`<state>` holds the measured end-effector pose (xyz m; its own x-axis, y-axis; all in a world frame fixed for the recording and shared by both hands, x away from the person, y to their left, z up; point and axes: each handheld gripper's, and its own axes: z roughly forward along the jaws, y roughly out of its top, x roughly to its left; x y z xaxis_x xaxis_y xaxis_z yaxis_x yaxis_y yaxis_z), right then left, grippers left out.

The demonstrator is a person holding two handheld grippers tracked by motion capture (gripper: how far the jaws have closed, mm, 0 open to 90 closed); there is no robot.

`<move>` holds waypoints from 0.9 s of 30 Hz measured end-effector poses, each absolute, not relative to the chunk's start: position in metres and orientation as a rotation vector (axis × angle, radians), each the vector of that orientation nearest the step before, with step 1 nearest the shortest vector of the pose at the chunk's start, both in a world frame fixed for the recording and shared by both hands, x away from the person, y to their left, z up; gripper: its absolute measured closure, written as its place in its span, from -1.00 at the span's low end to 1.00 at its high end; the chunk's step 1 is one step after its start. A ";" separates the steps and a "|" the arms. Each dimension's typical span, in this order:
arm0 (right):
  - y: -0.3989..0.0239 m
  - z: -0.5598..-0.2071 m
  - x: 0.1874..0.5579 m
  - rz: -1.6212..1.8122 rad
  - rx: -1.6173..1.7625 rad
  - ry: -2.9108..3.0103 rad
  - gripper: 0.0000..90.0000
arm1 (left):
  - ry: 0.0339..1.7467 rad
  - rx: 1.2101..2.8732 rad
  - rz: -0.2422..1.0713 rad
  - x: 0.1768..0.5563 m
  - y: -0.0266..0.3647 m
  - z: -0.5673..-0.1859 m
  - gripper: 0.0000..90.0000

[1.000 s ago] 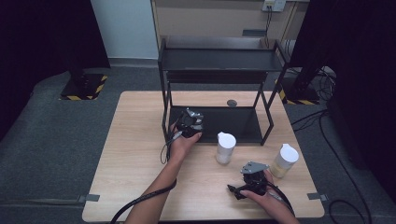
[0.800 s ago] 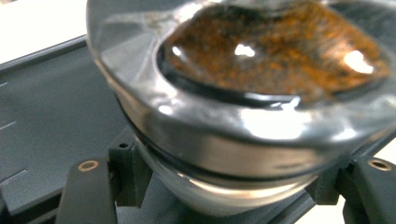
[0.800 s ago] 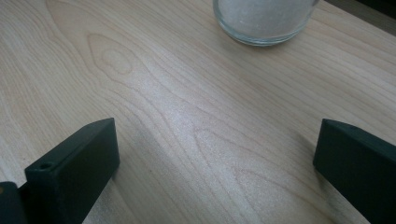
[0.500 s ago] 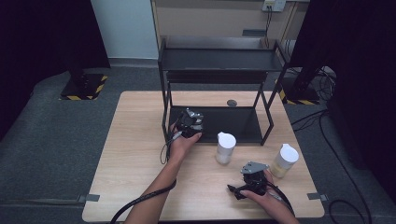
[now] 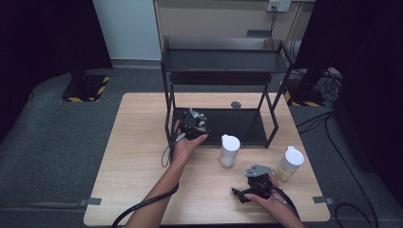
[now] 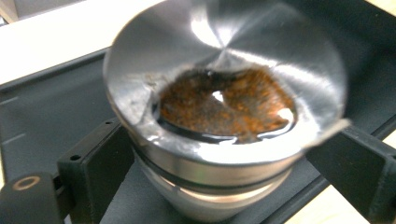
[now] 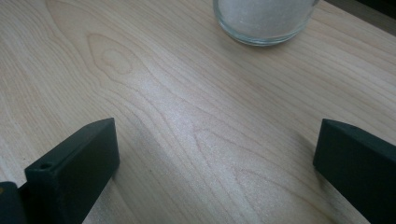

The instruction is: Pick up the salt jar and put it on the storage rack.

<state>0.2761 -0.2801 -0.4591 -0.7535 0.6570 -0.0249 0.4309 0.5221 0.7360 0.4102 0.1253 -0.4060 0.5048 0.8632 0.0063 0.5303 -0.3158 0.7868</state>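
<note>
Metal cup (image 6: 224,116) sits centre of the left gripper view, standing on the black lower shelf (image 6: 42,126) of the rack; shiny steel, rim wide, upright, reddish-brown granular stuff (image 6: 224,100) in its sunken middle, slightly blurred

Left gripper (image 6: 224,163): jaws have just been opening, now standing either side of the cup's lower body; left jaw looks just beside the wall, right jaw a bit off it, no clear pressing contact, so cup is between the jaws but not clamped

High view: left gripper (image 5: 194,124) at frame centre, at the front left of the lower shelf (image 5: 237,124) of the black two-tier rack (image 5: 223,59), left hand (image 5: 183,142) behind it with cable trailing to lower left; cup itself too small to make out there

Right gripper (image 5: 252,183) low right of centre in the high view, lying near the front edge of the wooden worktop (image 5: 138,156), held by the right hand (image 5: 271,199). Right gripper view: jaws wide apart, nothing between them, bare worktop (image 7: 187,116) under them

White-lidded jar (image 5: 229,150) stands on the worktop just in front of the rack, centre-right; its glass base with white contents (image 7: 266,18) shows at top of the right gripper view. Second jar (image 5: 290,163), yellowish contents, white lid, just right of the right gripper. Small dark disc (image 5: 235,104) on the worktop behind the lower shelf
</note>
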 end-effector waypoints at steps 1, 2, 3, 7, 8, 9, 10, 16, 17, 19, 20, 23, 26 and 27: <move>-0.280 -0.459 0.276 1.069 0.908 2.466 -0.98 | 1.141 1.989 0.561 0.410 0.126 -0.405 -0.86; -0.280 -0.459 0.276 1.069 0.909 2.466 -0.98 | 1.142 1.979 0.560 0.409 0.127 -0.405 -0.86; -0.280 -0.459 0.276 1.069 0.908 2.466 -0.98 | 1.138 1.980 0.566 0.408 0.127 -0.403 -0.86; -0.280 -0.459 0.276 1.069 0.908 2.466 -0.98 | 1.119 1.969 0.582 0.403 0.128 -0.398 -0.87; -0.280 -0.459 0.276 1.069 0.908 2.466 -0.98 | 1.114 1.965 0.590 0.402 0.128 -0.397 -0.87; -0.280 -0.459 0.276 1.069 0.908 2.466 -0.98 | 1.106 1.966 0.593 0.401 0.128 -0.395 -0.87; -0.280 -0.459 0.276 1.069 0.908 2.466 -0.98 | 1.103 1.963 0.600 0.399 0.127 -0.394 -0.87; -0.280 -0.459 0.276 1.069 0.908 2.466 -0.98 | 1.074 1.934 0.640 0.390 0.127 -0.390 -0.87; -0.280 -0.459 0.276 1.069 0.908 2.466 -0.98 | 1.070 1.930 0.653 0.388 0.127 -0.389 -0.87; -0.280 -0.459 0.276 1.070 0.908 2.465 -0.98 | 1.068 1.916 0.661 0.385 0.128 -0.387 -0.87; -0.280 -0.459 0.276 1.069 0.907 2.465 -0.98 | 1.063 1.909 0.659 0.384 0.130 -0.385 -0.87; -0.280 -0.459 0.276 1.069 0.907 2.466 -0.98 | 1.050 1.897 0.664 0.379 0.133 -0.382 -0.88; -0.280 -0.459 0.276 1.068 0.907 2.467 -0.98 | 1.024 1.882 0.666 0.372 0.136 -0.378 -0.88; -0.280 -0.459 0.276 1.069 0.907 2.466 -0.98 | 1.013 1.880 0.671 0.369 0.137 -0.376 -0.88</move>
